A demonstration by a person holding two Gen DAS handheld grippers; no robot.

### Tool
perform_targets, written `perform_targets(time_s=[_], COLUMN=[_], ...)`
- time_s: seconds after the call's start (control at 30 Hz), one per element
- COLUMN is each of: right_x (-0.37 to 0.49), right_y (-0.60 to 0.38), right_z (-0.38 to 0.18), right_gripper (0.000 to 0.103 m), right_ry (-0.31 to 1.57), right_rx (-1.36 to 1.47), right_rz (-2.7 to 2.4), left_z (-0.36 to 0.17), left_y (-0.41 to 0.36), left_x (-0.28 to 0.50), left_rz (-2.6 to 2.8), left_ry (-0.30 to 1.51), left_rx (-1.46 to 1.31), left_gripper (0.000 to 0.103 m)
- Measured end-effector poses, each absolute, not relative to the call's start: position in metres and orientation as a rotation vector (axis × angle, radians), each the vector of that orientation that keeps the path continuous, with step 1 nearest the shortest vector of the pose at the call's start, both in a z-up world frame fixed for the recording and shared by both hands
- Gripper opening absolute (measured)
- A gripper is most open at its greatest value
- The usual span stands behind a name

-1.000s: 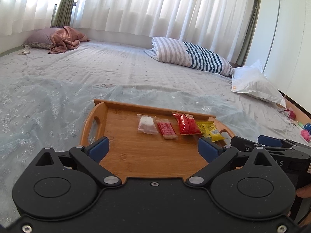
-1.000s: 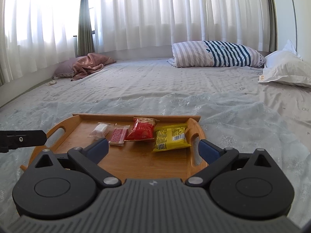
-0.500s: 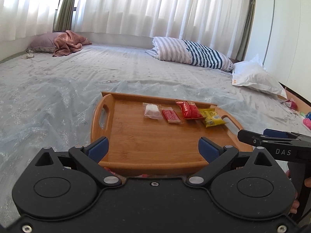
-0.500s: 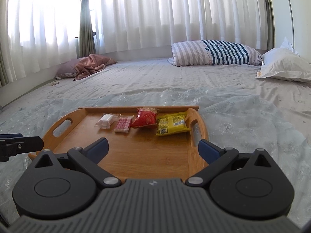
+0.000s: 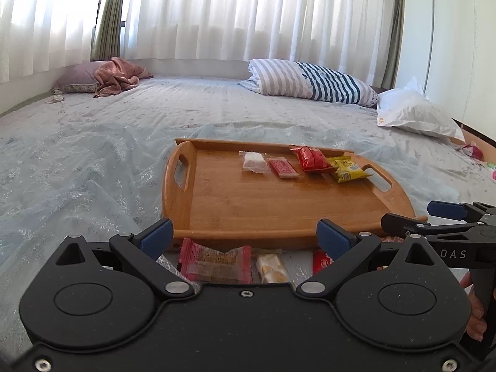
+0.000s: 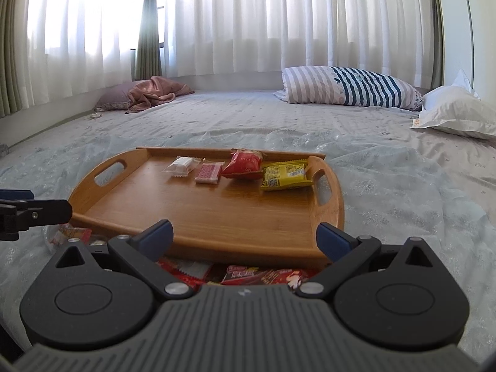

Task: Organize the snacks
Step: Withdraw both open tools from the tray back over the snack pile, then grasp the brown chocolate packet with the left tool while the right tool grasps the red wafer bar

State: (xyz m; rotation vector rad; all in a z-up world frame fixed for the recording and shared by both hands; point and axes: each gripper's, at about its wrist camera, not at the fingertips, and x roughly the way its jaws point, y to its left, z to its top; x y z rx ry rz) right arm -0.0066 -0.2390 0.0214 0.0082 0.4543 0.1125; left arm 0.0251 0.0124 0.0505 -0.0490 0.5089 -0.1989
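A wooden tray (image 5: 248, 204) lies on the bed; it also shows in the right wrist view (image 6: 198, 210). Along its far side lie a white snack (image 5: 253, 161), a pink snack (image 5: 281, 167), a red bag (image 5: 310, 158) and a yellow bag (image 5: 347, 170). Loose snacks lie on the bed in front of the tray: a pink packet (image 5: 217, 262), a white-and-yellow one (image 5: 272, 268), and red packets (image 6: 257, 274). My left gripper (image 5: 245, 235) is open and empty above them. My right gripper (image 6: 245, 235) is open and empty over the red packets.
A striped pillow (image 5: 313, 82) and a white pillow (image 5: 415, 113) lie at the far right of the bed. A pink blanket on a purple pillow (image 5: 108, 76) lies far left. Curtains hang behind. Small items (image 5: 474, 152) lie at the right edge.
Both grippers have pulled back toward me from the tray. Loose snacks in front of the tray have come into view below the fingers.
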Motion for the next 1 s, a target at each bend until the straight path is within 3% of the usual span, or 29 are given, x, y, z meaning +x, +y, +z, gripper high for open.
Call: perform_targets(time_s=[0.77, 1.0], right_x=[-0.031, -0.033], right_y=[-0.223, -0.219], right_z=[-0.010, -0.014], right_gripper=[0.103, 0.103], right_ry=[0.494, 0.501], right_rx=[-0.026, -0.026], right_rz=[0.114, 0.119], left_z=[0.020, 0.013], left_y=[0.012, 0.015], left_x=[-0.002, -0.004], left_rz=[-0.193, -0.198], left_ry=[0.510, 0.536], left_rx=[-0.001, -0.013], left_gripper=[0.099, 0.092])
